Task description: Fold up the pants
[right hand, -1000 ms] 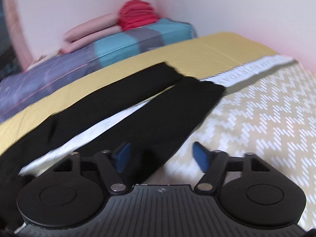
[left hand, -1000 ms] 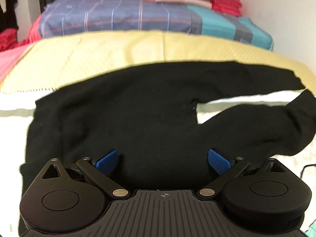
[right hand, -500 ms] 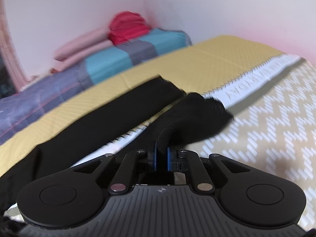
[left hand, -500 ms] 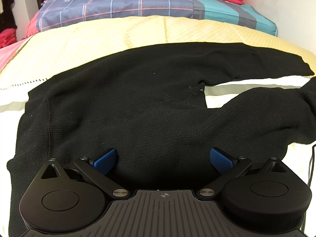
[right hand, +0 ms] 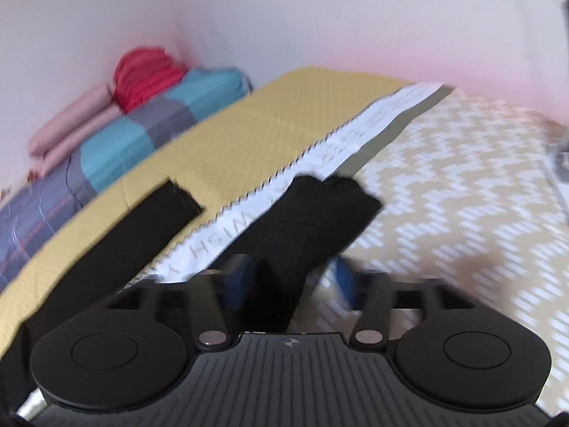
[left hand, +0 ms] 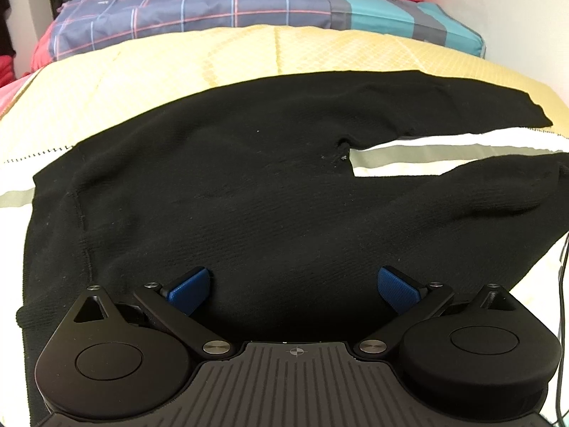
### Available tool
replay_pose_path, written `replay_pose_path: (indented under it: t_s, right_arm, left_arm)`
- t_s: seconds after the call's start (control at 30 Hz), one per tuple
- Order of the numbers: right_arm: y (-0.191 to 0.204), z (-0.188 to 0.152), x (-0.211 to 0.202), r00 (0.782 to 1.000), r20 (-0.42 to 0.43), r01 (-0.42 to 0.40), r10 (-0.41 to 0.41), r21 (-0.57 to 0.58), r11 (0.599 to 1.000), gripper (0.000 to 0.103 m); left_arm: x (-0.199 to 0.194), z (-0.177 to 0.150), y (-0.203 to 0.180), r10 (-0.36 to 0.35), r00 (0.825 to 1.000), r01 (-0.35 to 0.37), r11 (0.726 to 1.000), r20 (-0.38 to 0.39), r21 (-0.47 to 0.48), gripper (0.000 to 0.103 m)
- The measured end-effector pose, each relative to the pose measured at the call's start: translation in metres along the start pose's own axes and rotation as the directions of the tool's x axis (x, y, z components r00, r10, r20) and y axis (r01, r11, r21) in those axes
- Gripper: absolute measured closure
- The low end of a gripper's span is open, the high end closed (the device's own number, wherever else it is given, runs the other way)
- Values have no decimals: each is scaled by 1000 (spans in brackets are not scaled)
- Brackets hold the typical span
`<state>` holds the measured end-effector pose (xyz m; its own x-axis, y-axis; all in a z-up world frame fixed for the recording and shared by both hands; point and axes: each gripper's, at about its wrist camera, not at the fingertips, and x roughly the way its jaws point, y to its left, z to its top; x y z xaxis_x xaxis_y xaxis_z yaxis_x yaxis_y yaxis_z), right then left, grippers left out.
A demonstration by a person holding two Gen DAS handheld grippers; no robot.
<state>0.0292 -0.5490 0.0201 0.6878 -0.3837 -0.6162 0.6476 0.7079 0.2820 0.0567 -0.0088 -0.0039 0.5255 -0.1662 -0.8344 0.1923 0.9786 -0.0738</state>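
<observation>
Black pants (left hand: 249, 192) lie spread on the bed, waist at the left, both legs running to the right. My left gripper (left hand: 293, 284) is open, low over the seat of the pants near the front edge, holding nothing. In the right wrist view the near leg (right hand: 313, 220) lies between the fingers of my right gripper (right hand: 290, 284), whose blue pads stand apart around it; the frame is blurred. The far leg's cuff (right hand: 177, 199) rests flat on the yellow sheet.
The bed has a yellow quilted sheet (left hand: 177, 60) and a white and tan zigzag blanket (right hand: 462, 185). A plaid and teal folded quilt (left hand: 249, 3) with pink and red folded clothes (right hand: 145, 74) lies along the wall. A thin cable (left hand: 562, 284) hangs at the right.
My right gripper shut on the near pant leg half a second ago and now stands partly open around it, moved rightward. My left gripper has lowered a little over the seat, still open.
</observation>
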Motion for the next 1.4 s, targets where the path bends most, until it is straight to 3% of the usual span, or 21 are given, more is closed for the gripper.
replay_pose_path:
  t_s: [0.07, 0.13, 0.23, 0.33, 0.4, 0.43, 0.47, 0.53, 0.6, 0.73, 0.8, 0.83, 0.9, 0.97, 1.07, 1.17, 1.27, 1.33, 1.4]
  right_arm:
    - [3, -12, -23, 998, -6, -70, 70, -8, 998, 18]
    - [5, -28, -44, 987, -63, -151, 149, -22, 988, 18]
    - [20, -58, -65, 948, -159, -284, 274, -40, 958, 18]
    - [43, -81, -63, 928, -229, -315, 293, -66, 947, 20]
    - [57, -92, -58, 939, -219, -290, 267, -83, 953, 24]
    - [64, -95, -59, 949, -186, -277, 253, -112, 954, 44]
    - [69, -96, -58, 954, -171, -269, 246, -132, 954, 74]
    - [72, -98, -53, 962, -152, -250, 229, -144, 957, 90]
    - [68, -97, -55, 961, -146, -255, 233, -163, 953, 96]
    - [31, -89, -78, 962, -110, -261, 250, -100, 960, 96]
    - [18, -90, -69, 949, -195, -263, 246, -63, 963, 97]
    - [13, -91, -69, 947, -184, -276, 264, -40, 960, 92]
    - [16, -88, -79, 956, -171, -250, 238, -50, 967, 69]
    - [35, -89, -101, 973, -97, -224, 211, -163, 961, 38]
    - [76, -104, -128, 962, -93, -272, 256, -388, 880, 32]
    - [120, -135, -143, 924, -190, -380, 332, -557, 739, 32]
    - [155, -162, -142, 894, -283, -445, 347, -652, 614, 35]
    - [173, -177, -128, 884, -336, -466, 324, -674, 574, 43]
    - [183, -185, -114, 894, -321, -448, 314, -683, 577, 48]
  left_arm:
    - [-4, -3, 0, -2, 1000, 2, 1000, 5, -3, 0]
    - [-8, -6, -1, -8, 1000, 8, 1000, 11, 1, 0]
    - [-14, -14, -3, -11, 1000, 11, 1000, 20, 21, 0]
    - [-19, -22, -1, -15, 999, 14, 999, 32, 29, 0]
    - [-23, -27, 1, -12, 999, 11, 1000, 38, 24, 0]
    - [-25, -30, 2, -12, 999, 11, 1000, 41, 23, 0]
    - [-28, -33, 3, -14, 999, 13, 1000, 44, 23, 0]
    - [-31, -38, 6, -15, 999, 13, 1000, 46, 26, 0]
    - [-33, -41, 8, -10, 999, 9, 1000, 48, 28, 0]
    - [-36, -47, 11, -17, 998, 15, 999, 59, 30, 0]
    - [-36, -49, 11, -18, 998, 15, 999, 62, 43, 0]
    - [-36, -48, 11, -16, 998, 13, 999, 61, 49, 0]
    - [-35, -47, 9, -10, 998, 7, 998, 57, 55, 0]
    - [-35, -46, 9, -11, 998, 9, 999, 55, 49, 0]
    - [-38, -48, 11, -14, 998, 11, 999, 56, 44, 0]
    - [-40, -51, 13, -10, 998, 7, 999, 59, 45, 0]
    - [-42, -53, 14, -8, 998, 5, 999, 65, 48, 0]
    - [-42, -54, 15, -8, 998, 5, 999, 66, 47, 0]
    - [-42, -54, 16, -12, 998, 9, 999, 68, 46, 0]
